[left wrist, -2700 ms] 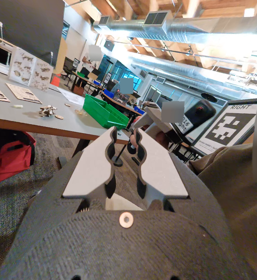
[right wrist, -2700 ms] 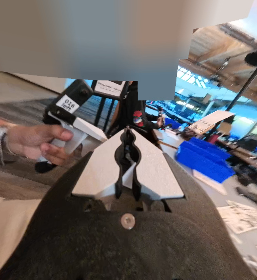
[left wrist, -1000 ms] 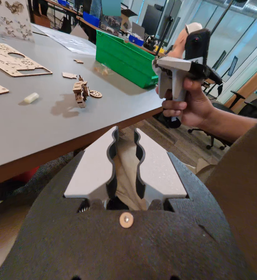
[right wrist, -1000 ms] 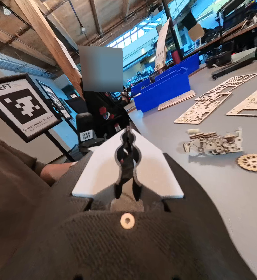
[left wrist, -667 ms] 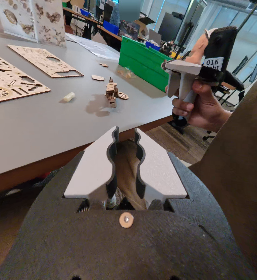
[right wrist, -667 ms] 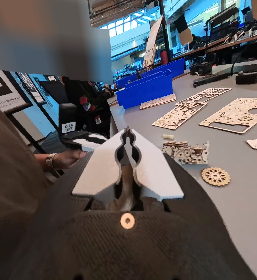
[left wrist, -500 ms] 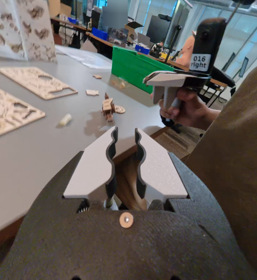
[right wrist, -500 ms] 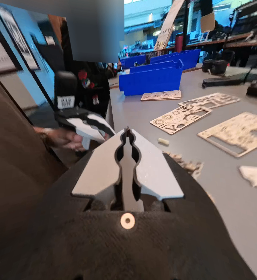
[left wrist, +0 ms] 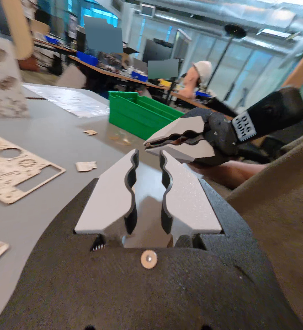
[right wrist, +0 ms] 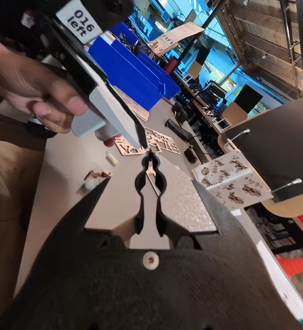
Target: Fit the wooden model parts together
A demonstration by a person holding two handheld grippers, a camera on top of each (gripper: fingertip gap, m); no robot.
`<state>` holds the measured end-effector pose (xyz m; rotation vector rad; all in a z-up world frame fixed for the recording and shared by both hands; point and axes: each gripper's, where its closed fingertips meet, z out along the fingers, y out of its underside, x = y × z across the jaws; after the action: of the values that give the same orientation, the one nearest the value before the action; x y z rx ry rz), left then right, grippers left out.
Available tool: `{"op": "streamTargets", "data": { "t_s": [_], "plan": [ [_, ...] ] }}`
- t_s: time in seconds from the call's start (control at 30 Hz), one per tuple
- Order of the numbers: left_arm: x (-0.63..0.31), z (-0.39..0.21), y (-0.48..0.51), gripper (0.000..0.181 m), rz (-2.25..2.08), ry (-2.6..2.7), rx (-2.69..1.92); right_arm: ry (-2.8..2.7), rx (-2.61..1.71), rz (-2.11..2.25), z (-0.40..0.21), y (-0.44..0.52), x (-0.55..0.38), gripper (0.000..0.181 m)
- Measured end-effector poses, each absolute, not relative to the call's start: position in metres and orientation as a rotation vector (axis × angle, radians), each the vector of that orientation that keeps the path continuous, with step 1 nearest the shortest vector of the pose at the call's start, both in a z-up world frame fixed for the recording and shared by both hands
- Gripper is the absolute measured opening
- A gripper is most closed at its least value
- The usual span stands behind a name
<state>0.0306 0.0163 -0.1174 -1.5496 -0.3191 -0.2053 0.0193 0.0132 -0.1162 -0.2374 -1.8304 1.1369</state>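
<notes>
My left gripper (left wrist: 149, 153) is open and empty, low over the grey table (left wrist: 57, 142). My right gripper (left wrist: 147, 145) is shut and lies on its side, its tip just beyond my left fingertips. In the right wrist view my right gripper (right wrist: 149, 153) has its jaws closed, with nothing clearly held. There the left gripper (right wrist: 140, 145), held by a hand (right wrist: 39, 92), almost touches its tip. A small part-built wooden model (right wrist: 98, 175) lies on the table left of the right gripper. Cut wooden part sheets (left wrist: 13, 166) (right wrist: 157, 141) lie flat nearby.
A green bin (left wrist: 138, 117) stands behind the grippers and blue bins (right wrist: 129, 75) at the table's far end. Small loose wooden pieces (left wrist: 86, 166) and a white peg (right wrist: 112, 159) lie on the table. A printed picture sheet (right wrist: 231, 182) and a black board (right wrist: 272, 151) stand at the edge. Both grippers' tips are close together, under 4 cm apart. The white peg (right wrist: 112, 159) is about equally far from each gripper, around 15 centimetres.
Both grippers have moved up from beside the table to over it and come tip to tip. The right gripper has rolled onto its side. Left stays open, right stays shut.
</notes>
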Motion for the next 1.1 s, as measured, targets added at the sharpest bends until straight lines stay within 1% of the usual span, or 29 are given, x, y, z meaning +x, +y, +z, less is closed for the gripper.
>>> {"op": "streamTargets", "data": {
  "t_s": [0.17, 0.3, 0.4, 0.63, 1.1],
  "plan": [
    [0.038, -0.122, 0.036, 0.023, -0.474, -0.351, -1.505, -1.837, -0.286, 1.055, -0.125, 0.031, 0.027, 0.0],
    [0.038, -0.129, 0.045, 0.022, -0.59, -0.354, -1.527, -1.839, -0.33, 1.044, -0.129, 0.039, 0.032, 0.0],
    [0.035, -0.131, 0.05, 0.021, -0.618, -0.344, -1.537, -1.839, -0.341, 1.019, -0.131, 0.044, 0.034, 0.0],
    [0.036, -0.131, 0.052, 0.012, -0.711, -0.332, -1.515, -1.847, -0.384, 1.034, -0.135, 0.051, 0.033, 0.0],
    [0.041, -0.141, 0.055, 0.013, -0.71, -0.342, -1.563, -1.879, -0.395, 1.041, -0.143, 0.051, 0.032, 0.0]
  ]
}}
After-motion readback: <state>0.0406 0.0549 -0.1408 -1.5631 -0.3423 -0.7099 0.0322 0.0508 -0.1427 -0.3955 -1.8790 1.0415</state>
